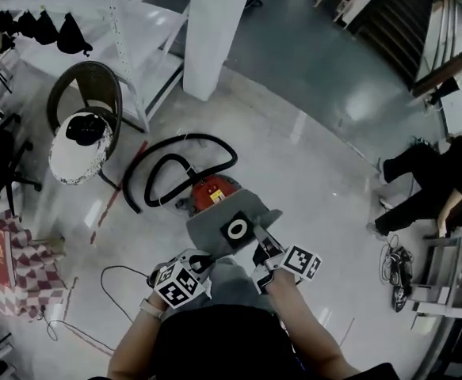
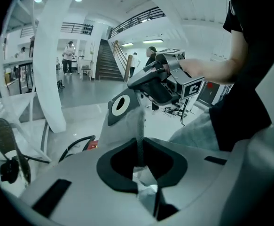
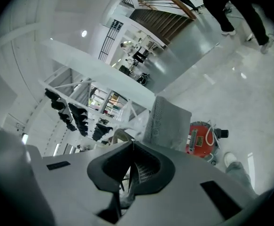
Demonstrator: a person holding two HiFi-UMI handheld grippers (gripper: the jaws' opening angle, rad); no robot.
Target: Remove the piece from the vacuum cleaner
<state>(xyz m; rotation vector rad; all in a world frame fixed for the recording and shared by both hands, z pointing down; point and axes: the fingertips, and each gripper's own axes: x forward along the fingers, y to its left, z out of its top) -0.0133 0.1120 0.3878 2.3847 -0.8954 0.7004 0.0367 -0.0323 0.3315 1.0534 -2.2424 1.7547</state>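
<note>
the left gripper (image 1: 203, 258) and right gripper (image 1: 261, 241) each have their jaws clamped on an edge of the grey piece (image 1: 231, 224). the piece is held in the air above the red vacuum (image 1: 212, 190), apart from it. the vacuum stands on the floor (image 1: 310, 157).

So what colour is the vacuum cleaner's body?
The vacuum cleaner is red; the right gripper view shows it best.

Piece (image 1: 234, 228): grey, fine mesh weave, white ring round a black hole. Vacuum cleaner (image 1: 213, 190): red body. Hose (image 1: 191, 137): black. Left gripper (image 1: 204, 260), right gripper (image 1: 261, 242): grey jaws, cubes in black-and-white squares. Cloth (image 1: 24, 267): red-and-white check, seemingly faded.
</note>
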